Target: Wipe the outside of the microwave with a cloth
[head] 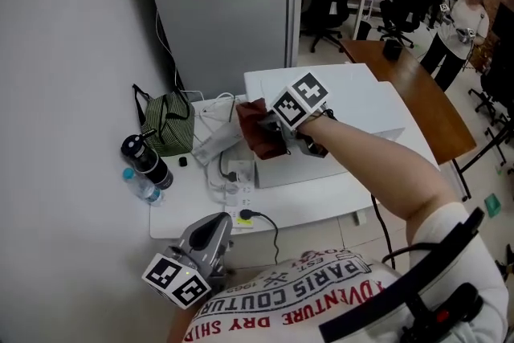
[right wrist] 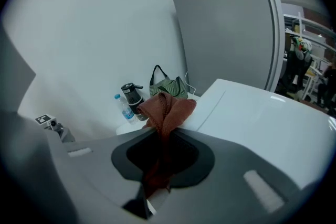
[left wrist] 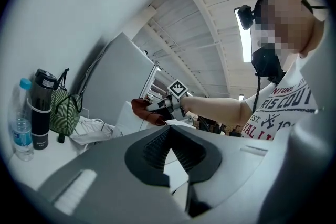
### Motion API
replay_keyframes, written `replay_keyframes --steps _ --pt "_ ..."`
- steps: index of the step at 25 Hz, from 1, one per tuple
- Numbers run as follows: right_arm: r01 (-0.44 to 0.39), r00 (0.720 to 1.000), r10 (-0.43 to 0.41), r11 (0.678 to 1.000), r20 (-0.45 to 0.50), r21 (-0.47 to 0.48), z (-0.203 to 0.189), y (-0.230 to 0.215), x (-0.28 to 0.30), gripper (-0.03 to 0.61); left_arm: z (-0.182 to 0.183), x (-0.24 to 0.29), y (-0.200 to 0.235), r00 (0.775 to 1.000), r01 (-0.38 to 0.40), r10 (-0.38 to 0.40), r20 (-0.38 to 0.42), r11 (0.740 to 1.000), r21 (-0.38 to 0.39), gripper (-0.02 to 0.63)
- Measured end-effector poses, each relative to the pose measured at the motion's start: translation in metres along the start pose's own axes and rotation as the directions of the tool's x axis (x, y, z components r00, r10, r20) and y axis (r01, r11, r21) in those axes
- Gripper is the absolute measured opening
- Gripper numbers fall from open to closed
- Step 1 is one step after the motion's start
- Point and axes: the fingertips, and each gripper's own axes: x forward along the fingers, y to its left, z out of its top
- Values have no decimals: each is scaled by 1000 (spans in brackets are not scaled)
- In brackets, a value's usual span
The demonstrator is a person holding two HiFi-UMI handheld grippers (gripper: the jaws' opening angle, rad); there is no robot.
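Left claw (left wrist: 169, 128) closed; right claw (right wrist: 161, 132) pinches cloth (right wrist: 167, 107) at microwave (right wrist: 252, 113) edge.

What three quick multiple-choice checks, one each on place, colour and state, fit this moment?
1. Where is the cloth?
A. on the floor
B. in the right gripper, by the left edge of the microwave
C. folded on the table

2. What colour is the cloth?
A. blue
B. white
C. reddish-brown

3. How does the left gripper stand?
A. shut, empty
B. shut on the cloth
C. wide open

Answers:
1 B: the right gripper view shows the cloth pinched between its jaws, with the microwave right beside it.
2 C: it reads reddish-brown in all three views.
3 A: in the left gripper view the pads meet with nothing between them, and the gripper is held low, near the person's body.
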Motion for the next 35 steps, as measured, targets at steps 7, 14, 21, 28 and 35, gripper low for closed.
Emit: replay_keyframes --steps 7,14,21,28,35 --pt "-7 998 5 999 -68 -38 -8 -26 -13 44 -1 41 -13 999 34 -34 -1 999 14 6" --pt "-52 990 49 998 -133 -20 -38 -72 -55 44 -2 97 -25 997 76 -75 -16 997 17 6" --pt "2 992 4 999 -130 46 -89 -149 -131 44 -15 157 -38 990 137 -137 -43 991 2 6" --pt "126 987 -105 975 -122 182 -148 -227 -218 44 -34 219 -68 957 267 -267 -110 964 -22 6" --pt "175 982 -150 950 -116 259 -178 -264 -261 44 -41 251 -85 938 320 -320 -135 947 -25 6"
